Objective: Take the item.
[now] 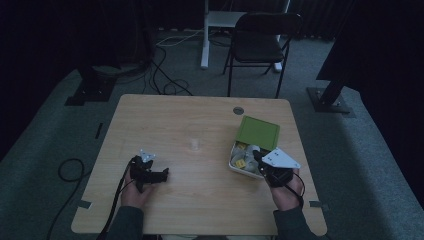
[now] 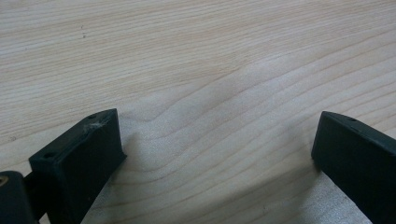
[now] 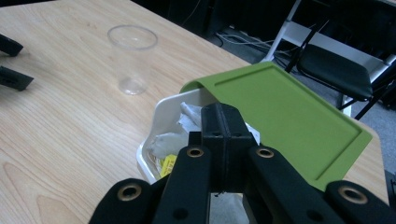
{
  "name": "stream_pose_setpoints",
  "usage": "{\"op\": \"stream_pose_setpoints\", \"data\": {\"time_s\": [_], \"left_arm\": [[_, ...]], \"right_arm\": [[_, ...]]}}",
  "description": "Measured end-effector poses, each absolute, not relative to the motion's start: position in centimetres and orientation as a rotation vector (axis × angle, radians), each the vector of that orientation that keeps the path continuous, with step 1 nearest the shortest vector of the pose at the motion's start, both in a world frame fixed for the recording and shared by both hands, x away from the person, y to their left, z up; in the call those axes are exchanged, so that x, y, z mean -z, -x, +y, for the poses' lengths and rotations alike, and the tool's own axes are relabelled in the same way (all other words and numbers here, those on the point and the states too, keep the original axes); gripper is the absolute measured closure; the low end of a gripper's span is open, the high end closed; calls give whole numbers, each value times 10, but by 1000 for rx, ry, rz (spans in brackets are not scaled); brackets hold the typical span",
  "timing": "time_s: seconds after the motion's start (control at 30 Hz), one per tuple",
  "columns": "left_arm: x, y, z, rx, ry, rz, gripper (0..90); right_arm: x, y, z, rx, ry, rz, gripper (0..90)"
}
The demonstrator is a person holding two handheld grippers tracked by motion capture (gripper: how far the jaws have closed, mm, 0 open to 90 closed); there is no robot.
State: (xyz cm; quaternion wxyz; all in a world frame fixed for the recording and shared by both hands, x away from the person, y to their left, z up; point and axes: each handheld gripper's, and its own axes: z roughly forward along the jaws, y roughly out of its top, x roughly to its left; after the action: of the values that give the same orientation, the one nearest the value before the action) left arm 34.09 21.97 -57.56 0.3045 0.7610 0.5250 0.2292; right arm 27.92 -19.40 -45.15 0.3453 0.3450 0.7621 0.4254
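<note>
Box contents behind jaws, unclear

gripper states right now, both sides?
Left tool: open, nothing between its jaws, bare table under it.
Right tool: closed over the white box; whether it pinches anything cannot be told.

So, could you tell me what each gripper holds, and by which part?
Left gripper: nothing, jaws open over the table. Right gripper: jaws shut above the white box; whether they pinch anything cannot be told.
</note>
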Motion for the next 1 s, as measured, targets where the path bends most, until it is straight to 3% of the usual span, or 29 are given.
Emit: {"op": "stream_pose_setpoints", "data": {"time_s": [1.0], "left_arm": [[576,-341,220,-607,-2015,1390,25]], "right_arm": [[431,-262,-172,-1196,-786,2000,900]]}}
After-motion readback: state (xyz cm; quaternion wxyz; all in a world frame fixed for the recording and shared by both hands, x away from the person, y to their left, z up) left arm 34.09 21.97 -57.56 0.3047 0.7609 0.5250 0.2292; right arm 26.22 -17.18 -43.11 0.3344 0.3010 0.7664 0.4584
